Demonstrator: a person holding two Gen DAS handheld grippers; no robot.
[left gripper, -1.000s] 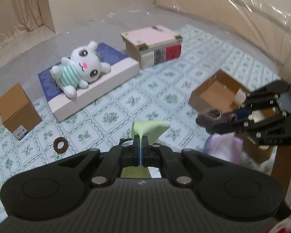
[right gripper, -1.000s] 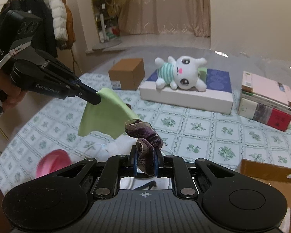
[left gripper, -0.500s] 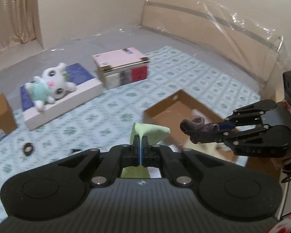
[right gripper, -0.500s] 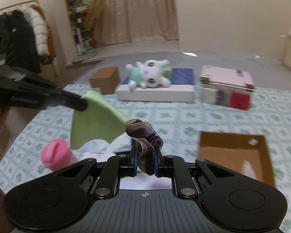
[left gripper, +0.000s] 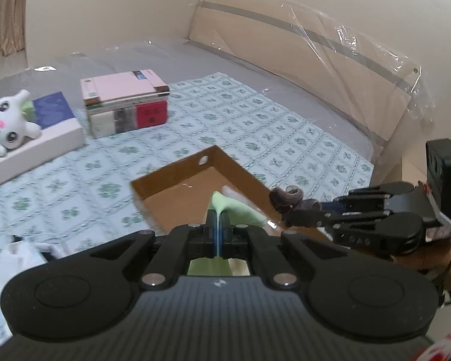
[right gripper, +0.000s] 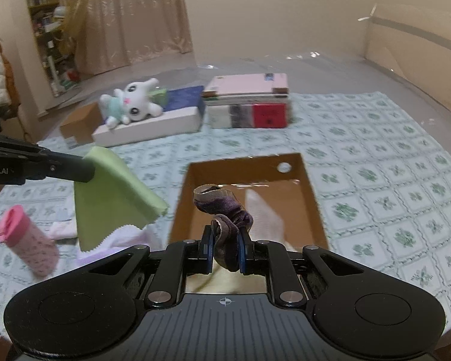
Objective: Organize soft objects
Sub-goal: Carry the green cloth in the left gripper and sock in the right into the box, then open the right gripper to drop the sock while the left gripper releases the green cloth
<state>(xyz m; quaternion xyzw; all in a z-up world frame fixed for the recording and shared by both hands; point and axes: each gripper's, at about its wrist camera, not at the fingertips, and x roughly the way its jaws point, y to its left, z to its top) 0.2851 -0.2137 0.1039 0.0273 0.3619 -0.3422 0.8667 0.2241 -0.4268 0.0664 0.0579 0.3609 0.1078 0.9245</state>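
Right wrist view: right gripper (right gripper: 224, 252) jaws clamped on crumpled purple fabric scrunchie (right gripper: 225, 207), above open brown cardboard box (right gripper: 311, 186); left gripper (right gripper: 85, 170) pinching light green cloth (right gripper: 111, 192) beside it. Carrying step; next, lower and release into box.

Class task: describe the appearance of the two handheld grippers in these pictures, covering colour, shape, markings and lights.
The left gripper and the right gripper are matte black plastic linkages. Each wide ribbed body has two round discs, silver screws and blue finger pads. White lettering ending "obot.AI" marks the left; embossed "DAS" marks the right, whose boxy rear module shows a green light.
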